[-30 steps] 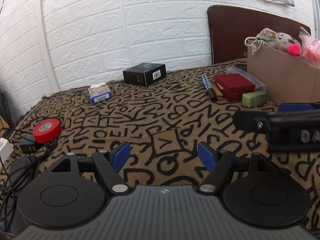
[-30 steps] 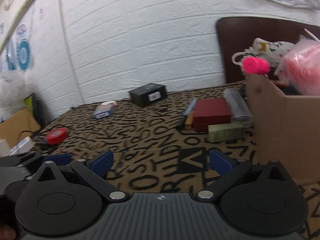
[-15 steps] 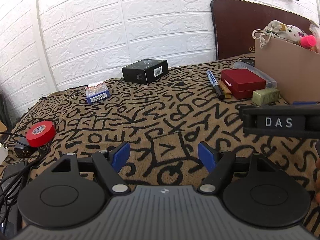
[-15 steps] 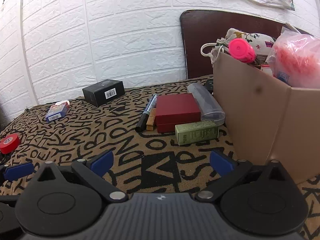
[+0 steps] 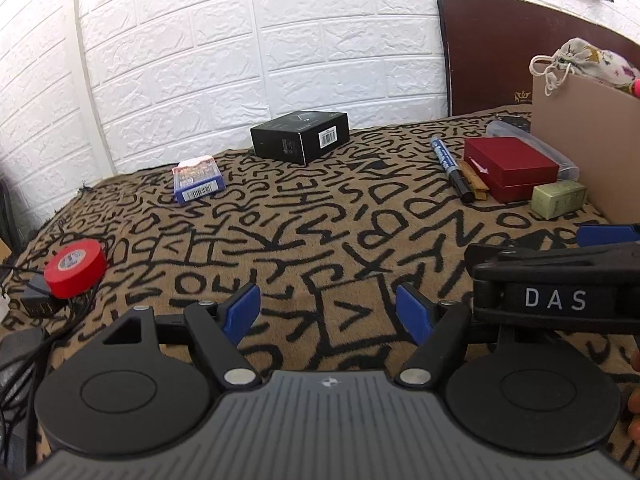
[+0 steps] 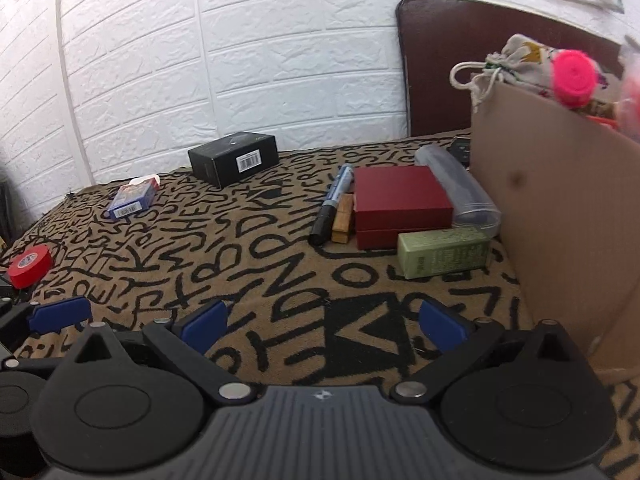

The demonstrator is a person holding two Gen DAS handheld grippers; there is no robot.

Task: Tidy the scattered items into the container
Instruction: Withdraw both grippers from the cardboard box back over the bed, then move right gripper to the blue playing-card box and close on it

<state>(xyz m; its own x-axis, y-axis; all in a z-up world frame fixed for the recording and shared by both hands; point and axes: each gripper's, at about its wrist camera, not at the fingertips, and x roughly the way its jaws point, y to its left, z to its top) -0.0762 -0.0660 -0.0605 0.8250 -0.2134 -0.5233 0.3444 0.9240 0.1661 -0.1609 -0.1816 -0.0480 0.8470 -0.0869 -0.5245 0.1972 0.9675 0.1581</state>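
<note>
Marker [image 6: 331,204] flat beside red box [image 6: 400,204], cap toward camera, lengthwise front-back.

A box [image 6: 568,216] is set at the right of the cloth [image 6: 256,248]. Just left of it a case [image 6: 460,192], a carton [image 6: 444,252] and a marker [image 6: 332,208] are grouped. A tape roll [image 5: 76,268] is placed far left.

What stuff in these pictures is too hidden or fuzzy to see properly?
- Inside of the brown cardboard box, both views: its wall hides it.
- Pink-red bag, right wrist view: blurred, cut off by the edge.
- Dark flat thing behind the clear plastic case: mostly hidden by the box.
</note>
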